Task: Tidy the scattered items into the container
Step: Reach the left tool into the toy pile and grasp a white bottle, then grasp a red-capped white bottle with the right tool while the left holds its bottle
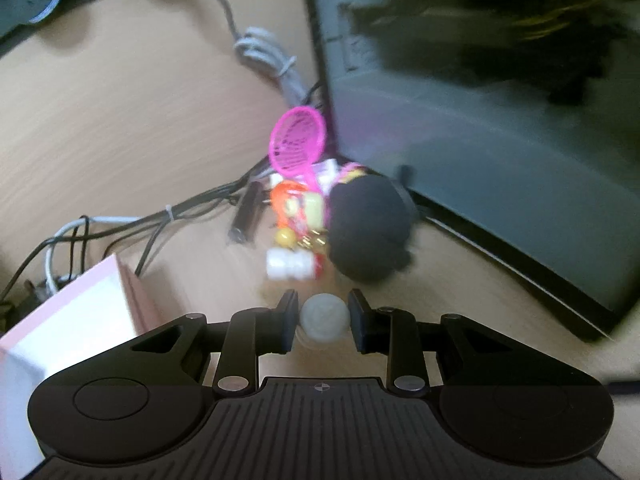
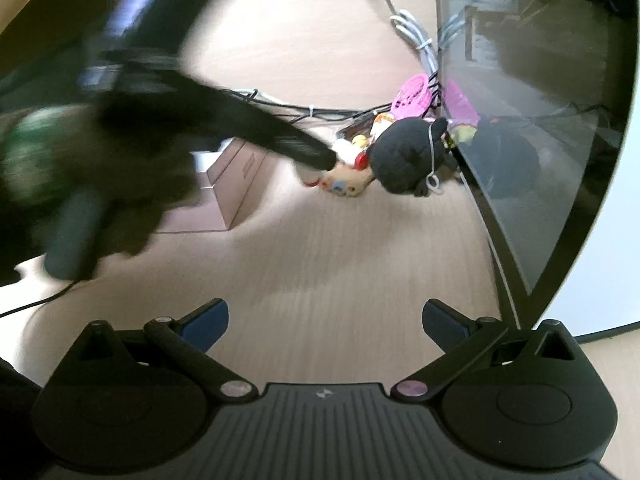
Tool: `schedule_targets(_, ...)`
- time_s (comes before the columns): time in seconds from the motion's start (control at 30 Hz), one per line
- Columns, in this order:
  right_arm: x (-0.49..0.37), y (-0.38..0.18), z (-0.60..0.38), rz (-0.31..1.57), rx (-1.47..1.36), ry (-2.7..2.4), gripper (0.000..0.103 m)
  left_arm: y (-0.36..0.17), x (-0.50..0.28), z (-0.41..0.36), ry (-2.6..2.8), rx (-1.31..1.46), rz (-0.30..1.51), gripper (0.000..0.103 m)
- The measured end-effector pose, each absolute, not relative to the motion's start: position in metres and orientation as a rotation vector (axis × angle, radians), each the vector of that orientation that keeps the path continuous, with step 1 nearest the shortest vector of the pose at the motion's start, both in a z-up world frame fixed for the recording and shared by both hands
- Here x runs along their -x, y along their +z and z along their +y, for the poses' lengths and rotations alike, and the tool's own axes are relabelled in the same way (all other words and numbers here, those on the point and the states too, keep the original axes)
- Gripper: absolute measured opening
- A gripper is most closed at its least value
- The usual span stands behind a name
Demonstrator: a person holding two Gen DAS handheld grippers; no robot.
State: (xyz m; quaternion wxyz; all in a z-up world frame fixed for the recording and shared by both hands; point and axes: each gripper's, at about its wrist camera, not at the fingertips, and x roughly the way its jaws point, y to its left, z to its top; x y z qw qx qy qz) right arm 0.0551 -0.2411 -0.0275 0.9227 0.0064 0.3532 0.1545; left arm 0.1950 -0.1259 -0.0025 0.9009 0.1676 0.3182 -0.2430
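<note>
The left gripper (image 1: 323,318) fingers squeeze a smooth, round white ball (image 1: 324,317) just above the wooden tabletop (image 1: 120,128) — beside a pink box (image 1: 68,320). A fuzzy black plush (image 1: 370,230) and pink net racket (image 1: 297,142) lie just ahead. The right gripper (image 2: 325,320) fingers are spread wide, holding nothing.

No text, brand name or number can be read in either view. The only sign is a small round crosshair mark at 12 o'clock on the ribbed body of the left gripper (image 1: 323,318), and a small pale emblem at the same spot on the right gripper (image 2: 325,320). Dark print on the net of the pink racket (image 1: 297,142) is too blurred to read.
</note>
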Motion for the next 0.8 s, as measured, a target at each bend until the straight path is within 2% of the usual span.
schedule_targets(0.27, -0.061, -0.046, -0.249, 0.796, -0.022, 0.326, 0.103, -0.008, -0.116, -0.065, -0.547, -0.325, 0.734, 0.031)
schedule_targets(0.47, -0.064, -0.051, -0.257, 0.828, -0.088, 0.343, 0.103, -0.022, -0.107, -0.032, -0.445, -0.25, 0.811, 0.031)
schedule_targets(0.8, -0.075, -0.044, -0.248, 0.897, -0.103, 0.415, 0.103, -0.017, -0.103, -0.018, -0.417, -0.229, 0.799, 0.031)
